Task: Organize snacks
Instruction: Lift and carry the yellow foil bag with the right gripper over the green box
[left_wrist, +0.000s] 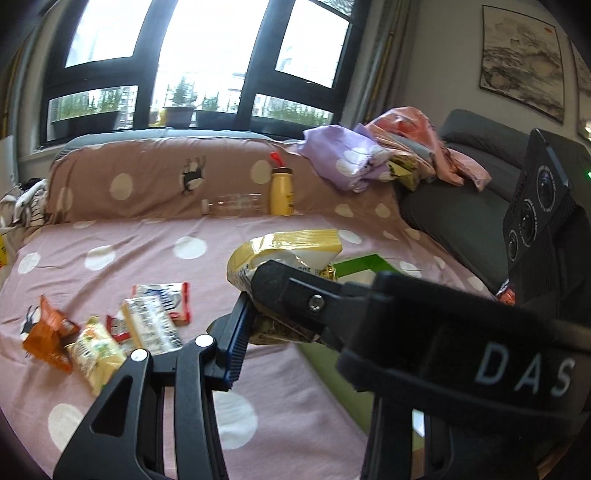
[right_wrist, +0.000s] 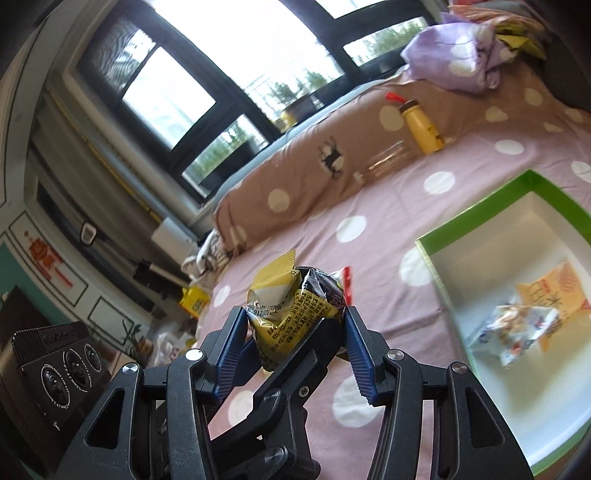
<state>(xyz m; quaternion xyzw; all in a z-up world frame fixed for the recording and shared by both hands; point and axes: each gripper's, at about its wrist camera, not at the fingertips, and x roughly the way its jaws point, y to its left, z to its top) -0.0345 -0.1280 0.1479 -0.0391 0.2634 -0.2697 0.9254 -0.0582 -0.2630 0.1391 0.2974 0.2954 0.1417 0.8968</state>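
Observation:
A crumpled yellow and black snack bag (right_wrist: 295, 306) hangs above the pink dotted bedspread (right_wrist: 369, 192). My right gripper (right_wrist: 293, 314) is shut on it, both blue pads (right_wrist: 231, 354) pressing its sides. My left gripper (left_wrist: 273, 317) grips the same yellow bag (left_wrist: 284, 251) from the other side. Only its left blue pad (left_wrist: 236, 332) shows, since the right tool's black finger (left_wrist: 314, 302) crosses in front. A green box with a white inside (right_wrist: 480, 221) lies to the right and holds two snack packets (right_wrist: 517, 332).
Several loose snack packets (left_wrist: 110, 332) lie on the bedspread at the left. A yellow bottle (left_wrist: 281, 192) stands and a clear bottle (left_wrist: 236, 205) lies against the brown bolster (left_wrist: 147, 184). Crumpled clothes (left_wrist: 343, 158) and a grey sofa (left_wrist: 461, 206) are at the right.

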